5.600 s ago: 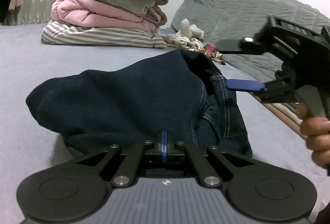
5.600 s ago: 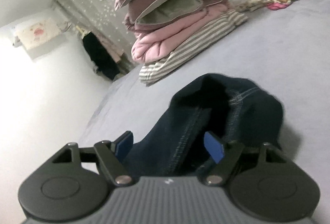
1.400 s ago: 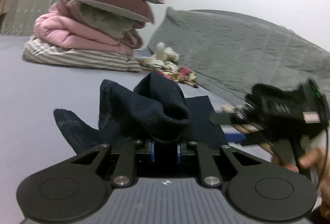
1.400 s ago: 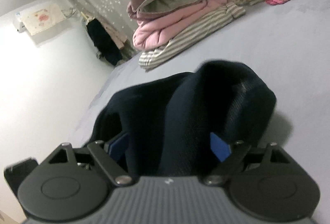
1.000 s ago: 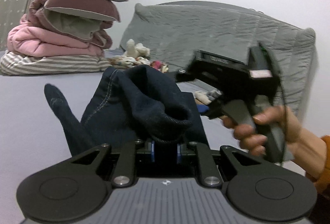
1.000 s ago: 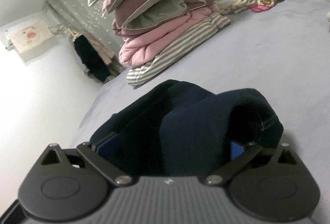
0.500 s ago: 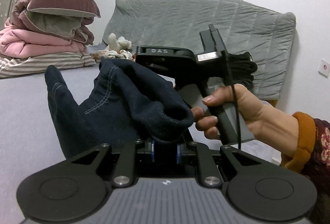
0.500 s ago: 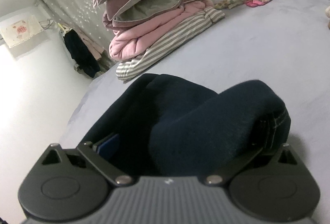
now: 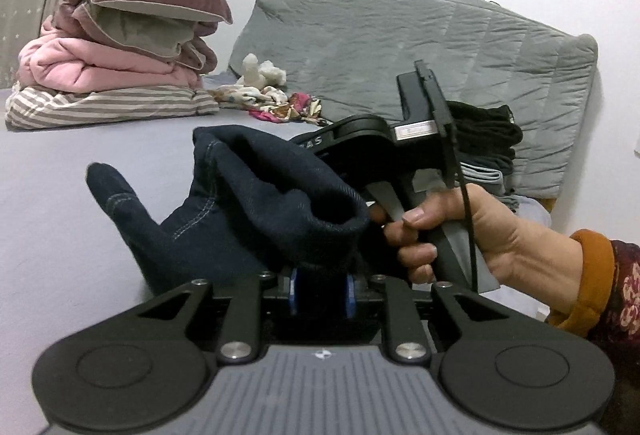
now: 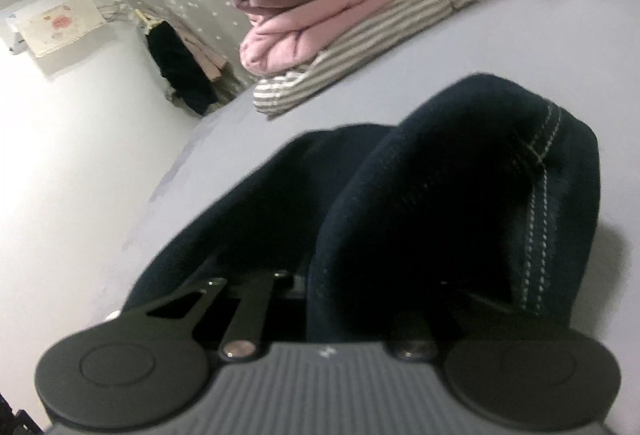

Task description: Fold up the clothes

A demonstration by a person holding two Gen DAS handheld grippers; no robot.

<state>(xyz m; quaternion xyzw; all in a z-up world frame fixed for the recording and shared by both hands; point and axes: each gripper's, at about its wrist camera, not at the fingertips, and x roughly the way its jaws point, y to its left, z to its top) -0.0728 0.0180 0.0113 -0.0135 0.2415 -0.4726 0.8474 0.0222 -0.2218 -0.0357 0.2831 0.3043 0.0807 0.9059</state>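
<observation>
Dark navy jeans (image 9: 256,203) with pale stitching are bunched up and lifted off the grey bed. My left gripper (image 9: 320,291) is shut on a thick fold of the jeans, blue pads pressing both sides. In the left wrist view the right gripper's black body (image 9: 400,147) sits just behind the jeans, held by a hand. In the right wrist view the jeans (image 10: 460,203) drape over my right gripper (image 10: 340,287) and hide its fingertips; the linkage looks drawn in on the cloth.
A stack of pink and mauve pillows and a striped quilt (image 9: 120,47) stands at the far left of the bed (image 9: 52,203). Small floral clothes (image 9: 272,103) lie by a grey quilted headboard (image 9: 400,47). Folded dark clothes (image 9: 488,151) are piled at the right.
The right gripper's linkage has drawn in on the jeans fold; its blue pad no longer shows. Both grippers have come close together, and the jeans stay lifted in a bunch.
</observation>
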